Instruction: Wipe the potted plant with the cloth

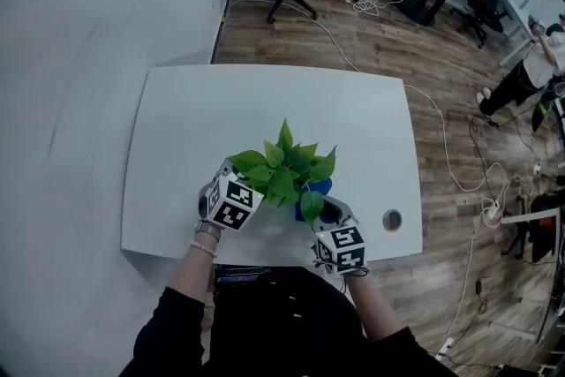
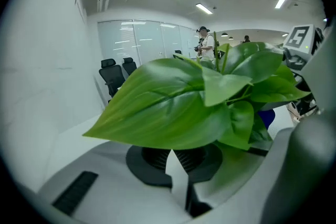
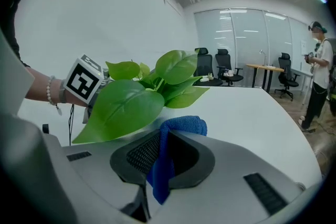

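We find the potted plant (image 1: 287, 168) near the front edge of the white table (image 1: 177, 146), between the two grippers; its leaves cover most of what lies beneath them. A blue patch shows under the foliage in the head view, and we cannot tell whether it is pot or cloth.

The left gripper (image 1: 247, 179) sits at the plant's left side, its tips lost under a leaf in the head view; in the left gripper view a broad leaf (image 2: 168, 113) lies across the left gripper (image 2: 177, 162) and hides the far ends of its fingers. Its jaws are pressed together; a pale sliver stands in the seam, and we cannot say whether that is part of a leaf.

The right gripper (image 1: 325, 209) rests at the plant's right side; in the right gripper view its fingers are clamped on the blue cloth (image 3: 181, 126), which hangs folded between the jaws and bulges past the tips of the right gripper (image 3: 163, 136). A large leaf (image 3: 131, 105) hangs just beside the cloth; whether they touch we cannot make out.

Beyond the leaves the left gripper's marker cube (image 3: 83, 81) shows, with a bead bracelet (image 3: 51, 91) on the wrist; the arm is cut off at the frame edge. A person (image 3: 317, 76) stands far off at the right, partly cropped.
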Tool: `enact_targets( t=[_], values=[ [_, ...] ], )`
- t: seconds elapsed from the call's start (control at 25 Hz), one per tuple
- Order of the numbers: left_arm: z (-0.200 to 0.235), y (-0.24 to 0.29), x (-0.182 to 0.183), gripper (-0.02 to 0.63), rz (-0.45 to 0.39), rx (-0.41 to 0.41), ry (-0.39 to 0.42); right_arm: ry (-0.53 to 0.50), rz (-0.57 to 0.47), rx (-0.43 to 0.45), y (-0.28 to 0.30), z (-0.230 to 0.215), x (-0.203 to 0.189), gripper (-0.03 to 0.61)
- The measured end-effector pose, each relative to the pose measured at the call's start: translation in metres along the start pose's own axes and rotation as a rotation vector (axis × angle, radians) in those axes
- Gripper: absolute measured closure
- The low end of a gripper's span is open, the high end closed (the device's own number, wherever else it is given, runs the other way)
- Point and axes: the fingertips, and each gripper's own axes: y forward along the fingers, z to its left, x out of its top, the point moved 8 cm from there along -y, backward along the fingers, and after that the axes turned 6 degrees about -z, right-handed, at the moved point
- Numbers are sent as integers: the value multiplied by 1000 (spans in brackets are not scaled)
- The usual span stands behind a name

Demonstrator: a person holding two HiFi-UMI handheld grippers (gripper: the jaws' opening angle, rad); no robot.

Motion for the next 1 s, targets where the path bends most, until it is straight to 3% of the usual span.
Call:
enact_targets(
  t=[0.36, 0.64, 0.88, 0.92, 1.0],
  values=[
    [-29, -13, 1, 600, -2, -36, 38, -75, 0, 44, 16, -18, 9, 503],
    [-65, -29, -3, 600, 7, -57, 63, -340, 41, 309, 27, -45, 18, 503],
    [-46, -39, -14, 594, 22, -85, 81, -445, 61, 384, 55, -52, 42, 503],
    [-43, -41, -16, 563, 22, -98, 77, -459, 62, 396, 57, -51, 43, 503],
    [-41, -42, -17, 408, 25, -138, 76, -487, 63, 420, 58, -52, 46, 503]
  ],
)
